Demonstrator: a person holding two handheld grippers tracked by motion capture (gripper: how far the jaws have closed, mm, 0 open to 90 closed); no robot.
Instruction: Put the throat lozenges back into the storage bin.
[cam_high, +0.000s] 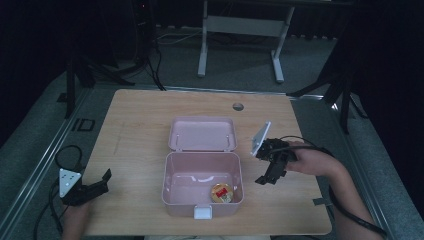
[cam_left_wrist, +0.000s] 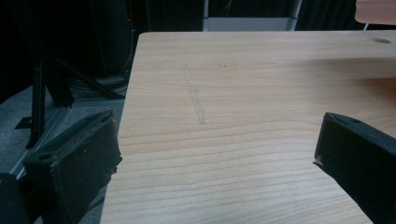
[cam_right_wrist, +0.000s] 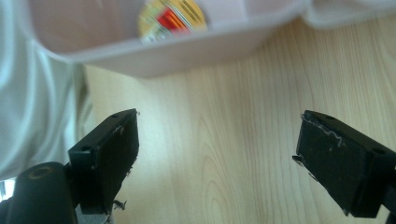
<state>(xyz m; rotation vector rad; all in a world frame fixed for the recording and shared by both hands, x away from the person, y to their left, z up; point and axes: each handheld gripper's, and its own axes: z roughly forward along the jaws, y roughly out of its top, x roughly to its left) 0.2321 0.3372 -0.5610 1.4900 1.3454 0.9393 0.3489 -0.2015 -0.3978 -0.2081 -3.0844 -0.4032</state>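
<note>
- pink box sits open mid-table, a round yellow-red tin in its front right corner.
- we hold the right gripper wide and empty just beside the box; the left gripper is wide too, well apart.
- reaching in, a jaw could catch the rim and shove the box.

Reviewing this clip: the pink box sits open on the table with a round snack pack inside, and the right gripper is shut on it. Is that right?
Not quite. The right gripper is open and empty beside the pink box, as the right gripper view shows. The round snack pack does lie inside the open box.
</note>
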